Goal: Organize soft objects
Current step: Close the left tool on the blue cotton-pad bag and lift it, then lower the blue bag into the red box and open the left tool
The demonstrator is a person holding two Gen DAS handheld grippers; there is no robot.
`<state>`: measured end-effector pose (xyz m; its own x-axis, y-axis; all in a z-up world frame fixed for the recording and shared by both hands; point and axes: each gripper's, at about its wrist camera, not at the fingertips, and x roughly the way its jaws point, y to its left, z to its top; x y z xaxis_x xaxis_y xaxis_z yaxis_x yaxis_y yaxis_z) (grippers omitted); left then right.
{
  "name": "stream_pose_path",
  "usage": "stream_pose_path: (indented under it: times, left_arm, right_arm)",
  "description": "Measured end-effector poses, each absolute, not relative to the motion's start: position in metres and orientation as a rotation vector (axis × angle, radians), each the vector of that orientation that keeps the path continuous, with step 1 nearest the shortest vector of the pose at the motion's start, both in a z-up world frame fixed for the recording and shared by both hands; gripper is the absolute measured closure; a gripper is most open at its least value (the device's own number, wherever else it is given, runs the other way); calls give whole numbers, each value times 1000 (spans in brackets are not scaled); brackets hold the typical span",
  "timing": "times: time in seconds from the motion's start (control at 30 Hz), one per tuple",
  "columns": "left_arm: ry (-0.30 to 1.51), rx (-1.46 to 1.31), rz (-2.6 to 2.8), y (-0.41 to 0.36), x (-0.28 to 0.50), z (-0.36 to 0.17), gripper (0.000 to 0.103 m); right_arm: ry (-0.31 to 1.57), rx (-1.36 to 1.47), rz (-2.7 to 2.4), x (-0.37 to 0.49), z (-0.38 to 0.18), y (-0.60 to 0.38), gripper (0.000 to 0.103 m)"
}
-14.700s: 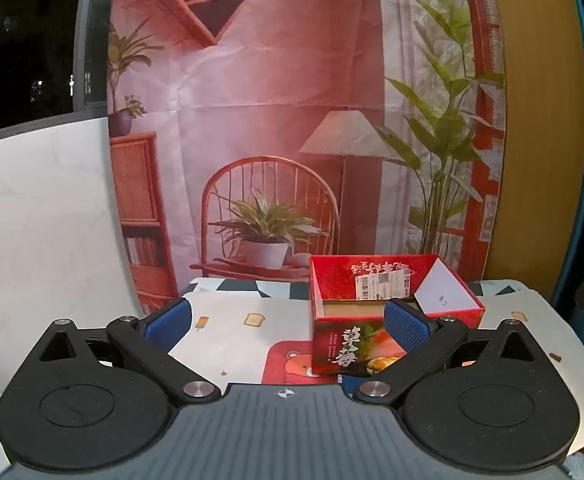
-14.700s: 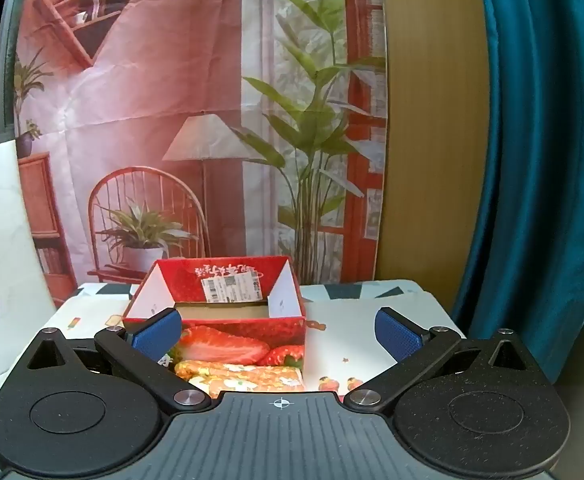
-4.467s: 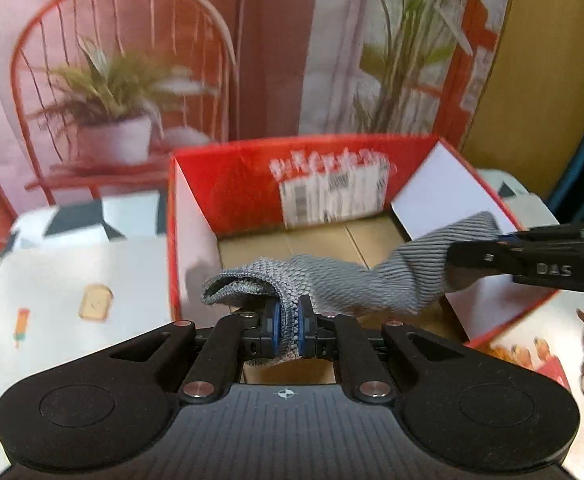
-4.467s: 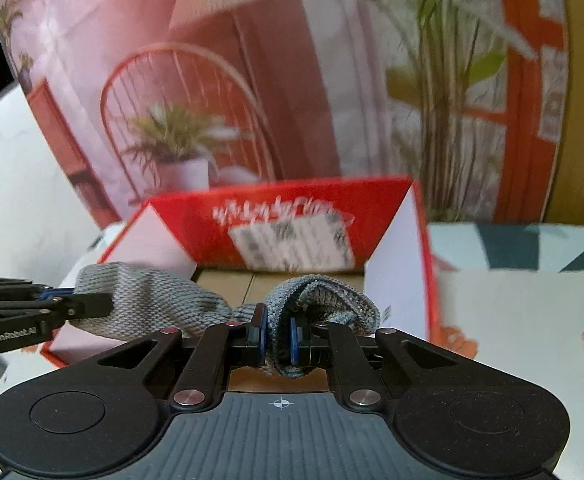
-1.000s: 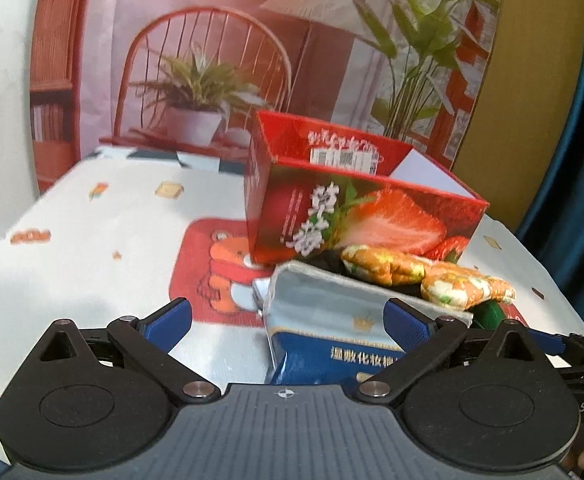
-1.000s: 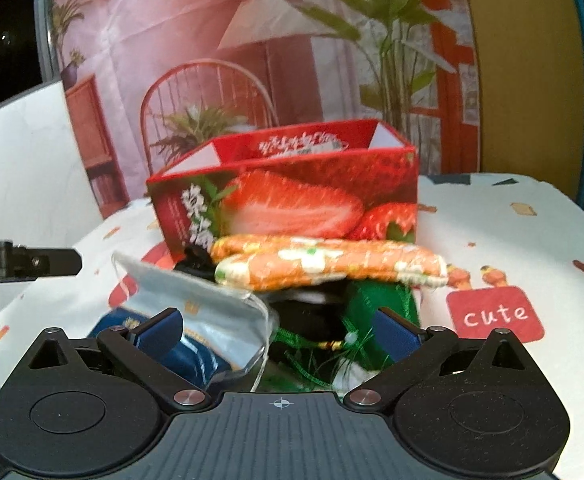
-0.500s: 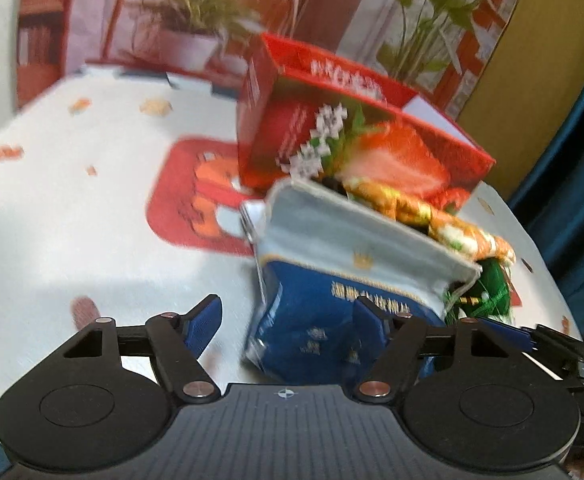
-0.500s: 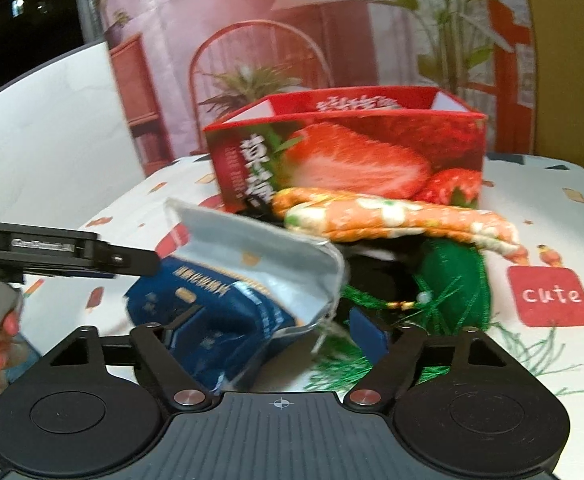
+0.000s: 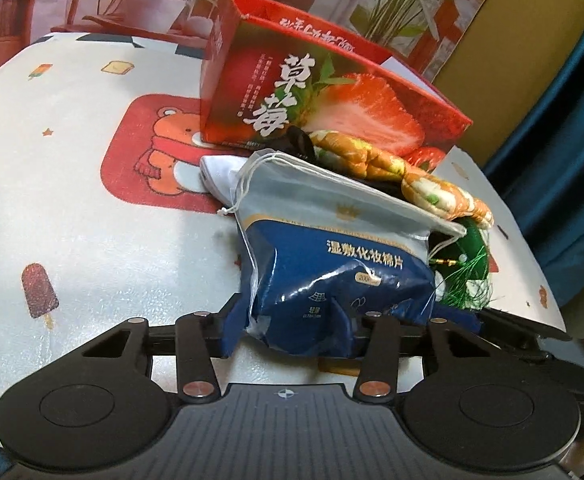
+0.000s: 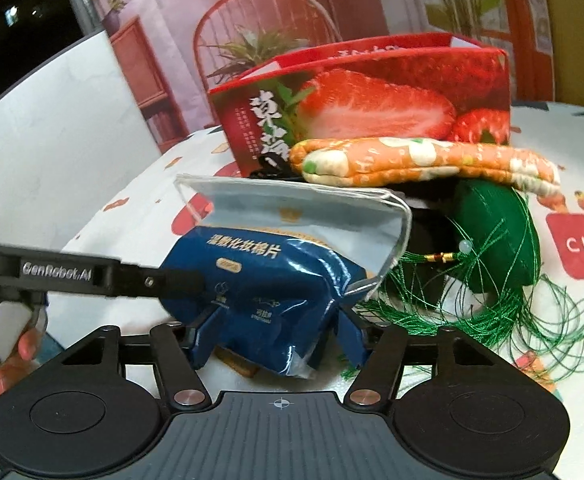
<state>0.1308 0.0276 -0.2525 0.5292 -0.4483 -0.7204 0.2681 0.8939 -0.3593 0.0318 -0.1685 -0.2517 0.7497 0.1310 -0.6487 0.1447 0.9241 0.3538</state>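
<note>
**A:** Pouch [image 9: 332, 240] first: it lies at the centre of both views, on the tablecloth [image 9: 72, 208] in front of the box [image 9: 316, 92], with its pale drawstring top leaning back on the orange pad [image 10: 424, 160].

**B:** And the tongs?

**A:** The left gripper [image 9: 292, 320] and the right gripper [image 10: 280, 332] each have their jaws about half apart and closing, with the blue lower part of the pouch between them. In the right view the film bulges and creases around the pads, so they look to be biting already. In the left view the pouch hides the pads, and I cannot say for sure that they press.

**B:** What could go wrong?

**A:** The film is slick and the filling looks soft. If the jaws pinch only a loose fold, I judge the pouch could slide out as it lifts. Two grips on one end may also twist it if the hands rise unevenly.

**B:** Anything nearby?

**A:** The green tassel [image 10: 492, 240] at the right of the frame lies just beside the right jaw, with threads spread under it. A caught thread could drag it along. The orange pad rests against the pouch top and may tip toward the tablecloth.
</note>
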Motion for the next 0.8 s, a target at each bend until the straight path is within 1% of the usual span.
stream_pose_path:
  times: [0.1,0.13,0.17,0.27,0.33,0.63,0.8]
  left_arm:
    - [924,-211,-433,26,132,-254,54]
    - [919,-196,-435,23,131,-253,56]
    - [913,-176,-434,21,130,-252,57]
    - [888,-142,-428,18,125,-246,60]
    - [865,-150,-428,21,124,-240,61]
    - [664,-79,-422,14,106,-191,61]
    - [571,-72,-433,12,106,-162,61]
  right_arm:
    - [719,419,-26,35,-255,-172,58]
    - [720,425,-37,36,-257,-173,63]
    - [722,427,-50,36,-258,-174,71]
    - [707,415,-53,34,-255,-174,77]
    - [680,410,-47,31,-250,-174,78]
    - [522,304,-29,19,-212,-170,79]
    - [431,245,-18,21,-181,-172,79]
